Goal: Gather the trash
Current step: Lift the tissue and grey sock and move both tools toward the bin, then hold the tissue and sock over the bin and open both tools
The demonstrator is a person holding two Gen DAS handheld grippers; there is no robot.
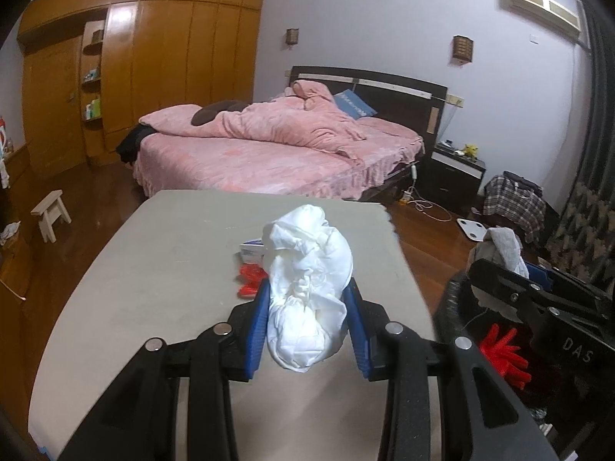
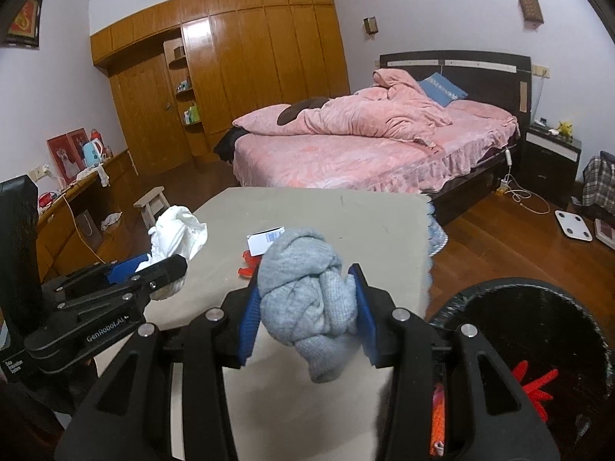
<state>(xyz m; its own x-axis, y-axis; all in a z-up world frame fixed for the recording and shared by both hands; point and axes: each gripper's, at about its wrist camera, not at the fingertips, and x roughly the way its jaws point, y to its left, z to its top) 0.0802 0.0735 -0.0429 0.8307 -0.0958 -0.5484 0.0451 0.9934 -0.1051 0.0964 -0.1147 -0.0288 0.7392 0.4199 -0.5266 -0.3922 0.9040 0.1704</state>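
My left gripper (image 1: 309, 303) is shut on a crumpled white wad (image 1: 307, 288) and holds it above the grey table (image 1: 161, 269). It also shows in the right wrist view (image 2: 161, 265) with the white wad (image 2: 177, 234). My right gripper (image 2: 307, 299) is shut on a balled grey cloth (image 2: 307, 303), held over the table's right side beside the black bin (image 2: 538, 330). In the left wrist view the right gripper (image 1: 499, 269) is over the bin (image 1: 461, 307). A small white and blue box (image 2: 265, 240) and red scraps (image 2: 248, 263) lie on the table.
Red scraps (image 2: 534, 384) lie inside the bin. A pink bed (image 1: 276, 146) stands beyond the table. A small stool (image 1: 52, 215) is on the wooden floor at left, a white scale (image 1: 474, 228) and cables at right. A desk with clutter (image 2: 84, 176) runs along the left wall.
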